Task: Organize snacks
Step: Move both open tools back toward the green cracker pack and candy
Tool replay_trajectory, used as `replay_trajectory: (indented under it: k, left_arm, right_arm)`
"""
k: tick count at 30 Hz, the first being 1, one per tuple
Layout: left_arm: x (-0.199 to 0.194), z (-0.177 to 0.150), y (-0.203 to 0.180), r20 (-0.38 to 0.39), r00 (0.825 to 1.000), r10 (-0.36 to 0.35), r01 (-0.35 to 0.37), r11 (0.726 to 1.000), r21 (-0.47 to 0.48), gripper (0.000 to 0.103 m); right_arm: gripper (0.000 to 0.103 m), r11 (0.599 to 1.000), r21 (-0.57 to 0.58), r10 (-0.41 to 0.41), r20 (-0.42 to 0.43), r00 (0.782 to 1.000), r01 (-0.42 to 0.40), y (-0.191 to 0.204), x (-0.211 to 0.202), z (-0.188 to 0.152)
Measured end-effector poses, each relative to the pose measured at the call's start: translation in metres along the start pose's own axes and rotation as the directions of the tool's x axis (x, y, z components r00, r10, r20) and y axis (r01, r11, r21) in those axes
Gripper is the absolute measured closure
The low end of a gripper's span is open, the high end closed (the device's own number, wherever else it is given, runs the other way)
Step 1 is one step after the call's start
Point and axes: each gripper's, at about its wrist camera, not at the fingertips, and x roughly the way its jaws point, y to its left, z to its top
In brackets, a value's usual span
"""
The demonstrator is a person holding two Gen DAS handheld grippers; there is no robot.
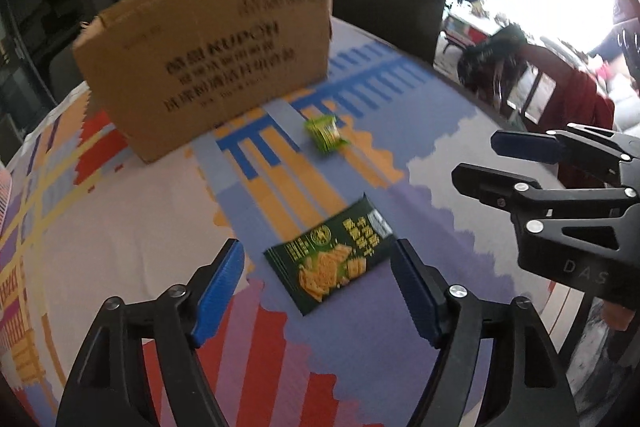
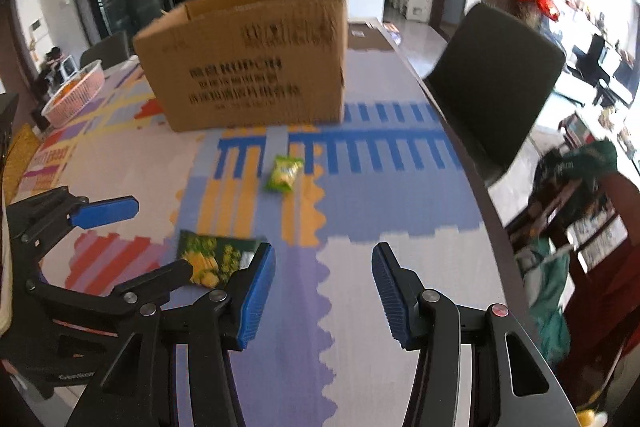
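The dark packet (image 1: pixel 334 254) lies flat on the worktop (image 1: pixel 132 247), directly ahead of the left tool (image 1: pixel 318 287) and framed between its two blue pads, which stand wide apart and hold nothing. Its long axis runs diagonally, from near-left to far-right, so it sits skewed across the gap and not square to the pads. The right tool (image 2: pixel 323 293) is also spread and empty; from it the packet lies off to the left, partly hidden behind its left finger. The left tool is clearly the nearer one. A small green packet (image 1: pixel 325 134) lies farther on, between the dark packet and the box (image 1: pixel 208 67), which stands open-topped at the far side.
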Motion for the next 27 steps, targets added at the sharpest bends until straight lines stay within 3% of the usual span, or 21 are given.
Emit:
replay_trajectory:
  k: [13, 20, 22, 27]
  left_arm:
    - [0.037, -0.006, -0.015, -0.109, 0.994, 0.026, -0.014, 0.994, 0.112, 0.024]
    - [0.050, 0.006, -0.021, -0.094, 0.994, 0.058, -0.044, 0.989, 0.143, 0.024]
    - [0.052, 0.010, -0.022, -0.090, 0.994, 0.054, -0.040, 0.988, 0.148, 0.026]
    - [0.055, 0.015, -0.024, -0.085, 0.996, 0.013, -0.002, 0.992, 0.125, 0.045]
  right_arm:
    - [0.051, 0.998, 0.063, 0.001, -0.088, 0.996, 0.005, -0.011, 0.026, -0.025]
    - [0.052, 0.997, 0.081, 0.001, -0.107, 0.994, 0.007, -0.015, 0.033, -0.028]
    - [0.051, 0.996, 0.086, 0.002, -0.110, 0.994, 0.007, -0.017, 0.034, -0.028]
    - [0.051, 0.995, 0.103, 0.004, -0.112, 0.994, 0.008, -0.022, 0.037, -0.027]
